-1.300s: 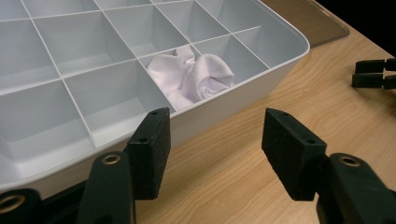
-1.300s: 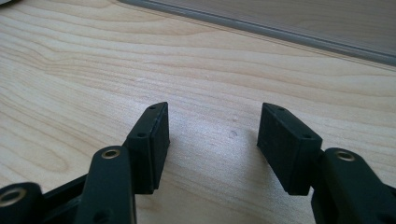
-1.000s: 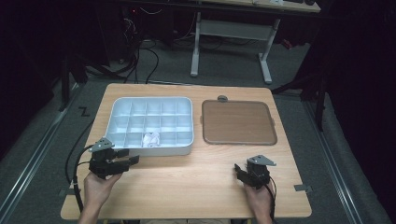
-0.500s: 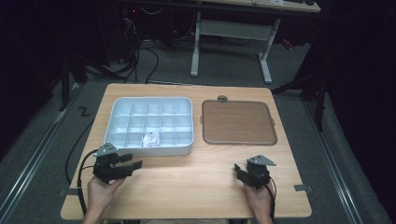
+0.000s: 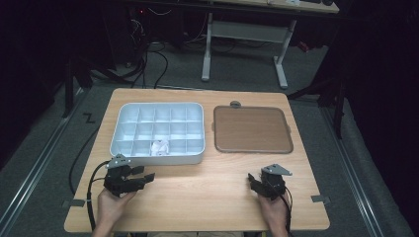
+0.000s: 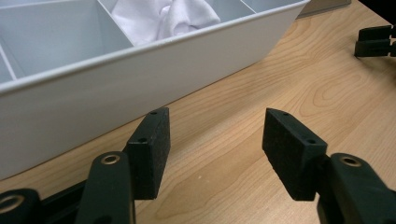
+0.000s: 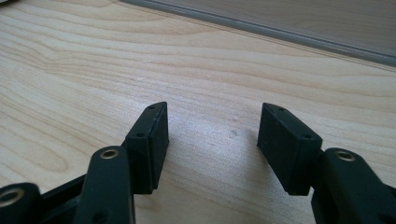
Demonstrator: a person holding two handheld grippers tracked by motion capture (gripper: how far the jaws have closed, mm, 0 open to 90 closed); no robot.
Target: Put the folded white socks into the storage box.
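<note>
While both hands sit at the tabletop's near edge, the left gripper (image 5: 143, 177) and right gripper (image 5: 253, 179) are spread wide, holding nothing, probably just parked. White wad (image 5: 159, 146) sits in the tray's (image 5: 160, 159) near row; mat (image 5: 251, 129) bare.

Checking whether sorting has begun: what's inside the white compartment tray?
One front-row cell of the white compartment tray holds a crumpled white item. Other cells look empty; anything beneath it is hidden.
</note>
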